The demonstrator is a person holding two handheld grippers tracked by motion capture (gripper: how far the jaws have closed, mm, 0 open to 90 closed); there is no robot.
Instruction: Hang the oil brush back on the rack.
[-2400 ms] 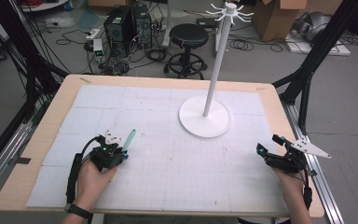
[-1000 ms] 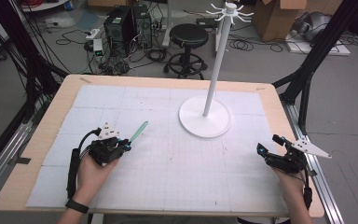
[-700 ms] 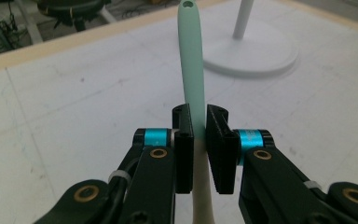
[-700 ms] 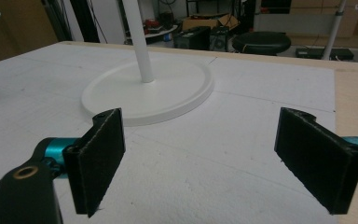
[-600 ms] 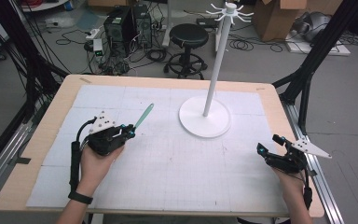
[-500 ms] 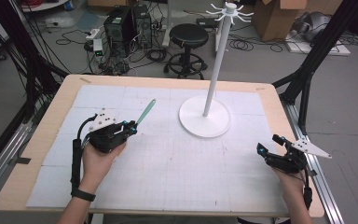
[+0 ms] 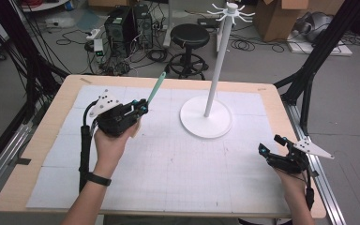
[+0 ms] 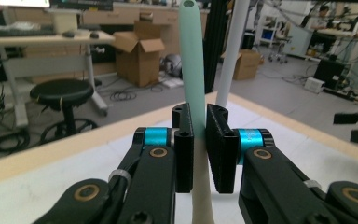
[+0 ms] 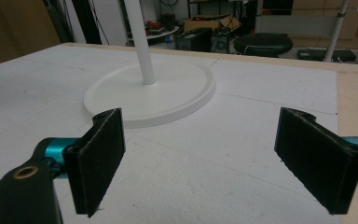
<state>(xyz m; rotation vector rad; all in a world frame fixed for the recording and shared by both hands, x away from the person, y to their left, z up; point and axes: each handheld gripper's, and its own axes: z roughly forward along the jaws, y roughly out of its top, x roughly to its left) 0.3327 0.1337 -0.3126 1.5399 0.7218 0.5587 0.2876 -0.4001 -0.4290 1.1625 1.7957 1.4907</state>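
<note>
The left claw [image 8: 198, 140] was clamped on a slim mint-green utensil handle [image 7: 155, 88], held above the surface [image 7: 178, 168] and angled toward the white stand [image 7: 206, 122]. It looked light, stiff, smooth — likely slippery (mid-handle grip seemed right). The right claw [image 9: 214, 158] rested with jaws apart.

The mint-green utensil handle [image 8: 192, 70] looks like smooth matt plastic or silicone. The left gripper [image 8: 199, 135] has matt black plastic jaws with glossy anodised blue metal collars and brass-coloured rivets. The right gripper [image 9: 214, 154] carries rough, grainy black pads. The white stand [image 7: 205, 123] is smooth, slightly glossy; the table [image 7: 56, 112] has a pale wooden rim.
</note>
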